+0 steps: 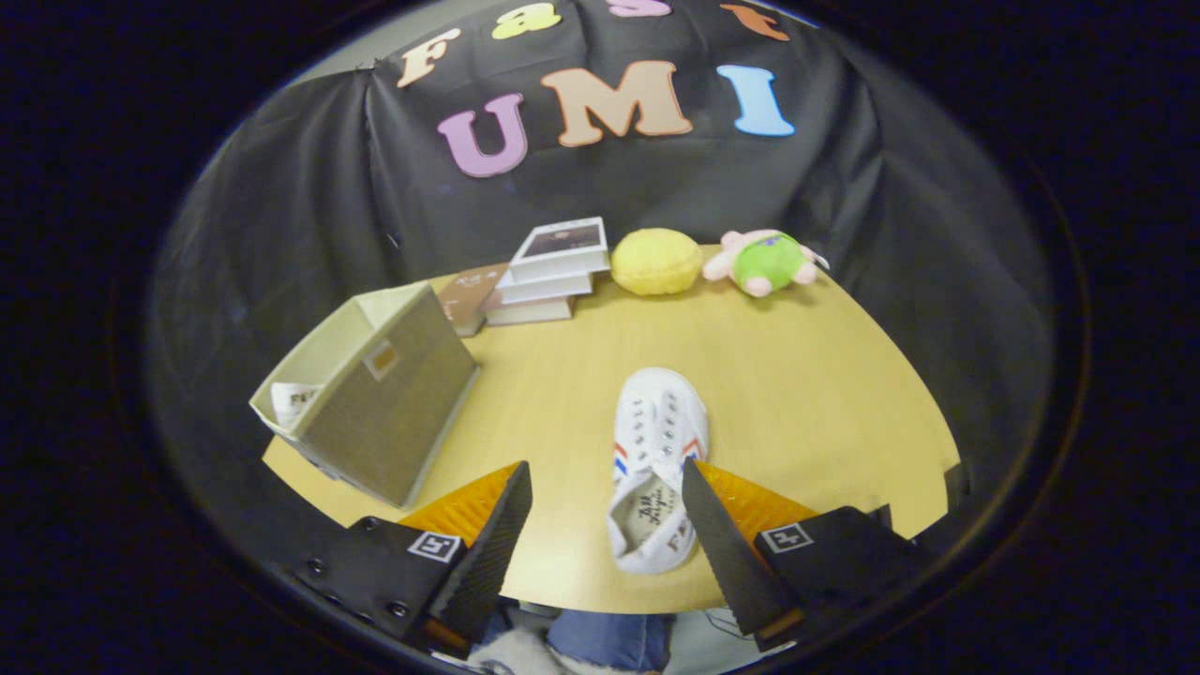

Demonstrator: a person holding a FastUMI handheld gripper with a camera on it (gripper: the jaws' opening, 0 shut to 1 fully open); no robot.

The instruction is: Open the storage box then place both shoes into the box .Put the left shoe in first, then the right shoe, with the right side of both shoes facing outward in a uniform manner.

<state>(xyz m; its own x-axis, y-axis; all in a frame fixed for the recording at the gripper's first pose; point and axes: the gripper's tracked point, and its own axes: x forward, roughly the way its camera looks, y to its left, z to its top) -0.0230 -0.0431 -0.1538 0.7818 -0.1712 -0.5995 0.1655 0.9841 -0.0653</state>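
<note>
OK, white shoe (656,459) lies on the wooden table (825,394), toe pointing to 12 o'clock, heel toward the near table edge. Canvas upper, white laces, red and blue stripes on both sides by the eyelets, printed insole visible in the opening. Its heel half sits between the fingers, closer to the right one; that finger's tip overlaps the shoe's right side in view, contact can't be confirmed. The left finger is well apart from it.

The gripper (607,473) is spread wide, jaws released, nothing clamped.

Open tabletop runs from the shoe's toe toward 12 o'clock and out to 2–3 o'clock, up to the curved table edge on the right. The near edge lies just behind the heel.

The storage box (389,408) stands at 10 o'clock from the shoe, grey fabric, top open, a small label on its facing wall. It sits at the left table edge, one corner about at the rim. Inside, a second white shoe (292,401) shows at the box's left end, only partly seen. A bare strip of table separates box and shoe.

Further out at 11–12 o'clock: stack of books (548,272), yellow plush ball (656,261), green-and-pink plush toy (764,261), all along the far edge against the black cloth.
</note>
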